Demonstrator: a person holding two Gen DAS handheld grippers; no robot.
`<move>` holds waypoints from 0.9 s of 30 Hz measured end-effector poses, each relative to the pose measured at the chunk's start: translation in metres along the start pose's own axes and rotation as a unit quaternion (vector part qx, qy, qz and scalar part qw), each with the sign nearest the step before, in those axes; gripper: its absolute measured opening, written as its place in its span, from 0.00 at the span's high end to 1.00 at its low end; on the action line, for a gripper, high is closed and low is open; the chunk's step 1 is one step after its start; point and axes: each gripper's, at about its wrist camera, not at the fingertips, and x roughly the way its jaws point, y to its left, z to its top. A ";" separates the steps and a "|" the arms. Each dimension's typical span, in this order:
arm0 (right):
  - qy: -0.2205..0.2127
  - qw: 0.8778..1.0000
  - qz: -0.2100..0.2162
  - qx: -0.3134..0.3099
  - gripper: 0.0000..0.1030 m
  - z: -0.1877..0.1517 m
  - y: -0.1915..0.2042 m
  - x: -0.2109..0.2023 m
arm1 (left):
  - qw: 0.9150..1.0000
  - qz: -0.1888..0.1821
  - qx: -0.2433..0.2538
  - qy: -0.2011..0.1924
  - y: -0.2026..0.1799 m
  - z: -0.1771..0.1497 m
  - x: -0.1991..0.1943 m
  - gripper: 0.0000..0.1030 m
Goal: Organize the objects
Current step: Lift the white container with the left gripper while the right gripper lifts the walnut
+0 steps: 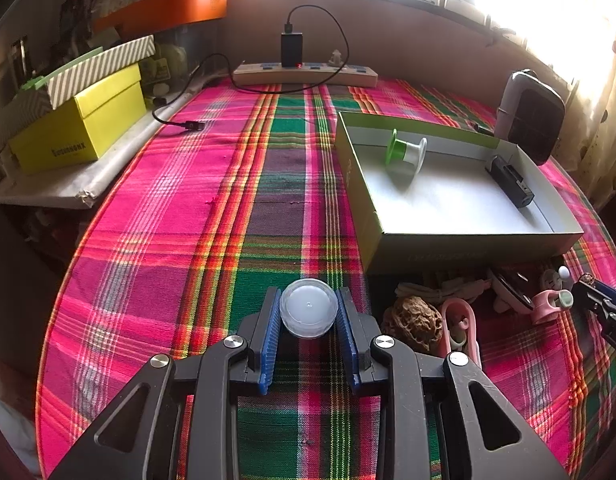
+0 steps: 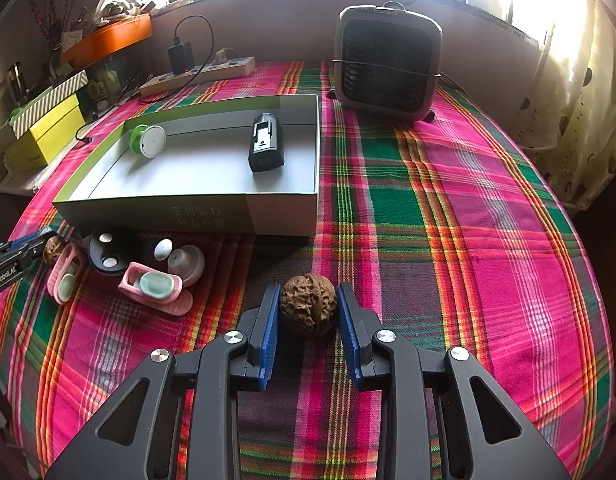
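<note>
1. Left wrist view: the plaid cloth (image 1: 211, 184) covers the table, and on it sits the open box (image 1: 460, 236), the collecting place as I judge it. It already holds a green spool (image 1: 406, 150) near its far left corner and a black device (image 1: 510, 182) against its right wall.
2. Behind the box stands a heater (image 2: 388, 64), well apart from the work. A power strip (image 1: 303, 72) with a plugged charger lies along the far edge.
3. Loose things still wait on the cloth just in front of the box's near wall: pink cases (image 2: 155, 288), a black disc (image 2: 107, 250), and a second walnut (image 1: 414, 322).
4. The left gripper (image 1: 308, 312) is clamped on a white cap (image 1: 308, 308), both blue pads touching its sides.
5. The right gripper (image 2: 308, 310) brackets a walnut (image 2: 308, 308). The left pad touches it, and a thin gap seems to show at the right, so I cannot tell whether it is truly gripped.
6. Step in hand: both pieces picked, carry pending. Next each must clear the near wall and be released on bare floor, away from spool and device. The round walnut could roll or slip.
</note>
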 end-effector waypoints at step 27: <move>-0.001 1.000 0.002 -0.001 0.71 -0.003 0.005 -0.002 | 1.000 0.009 -0.002 0.000 -0.003 -0.002 -0.002 0.76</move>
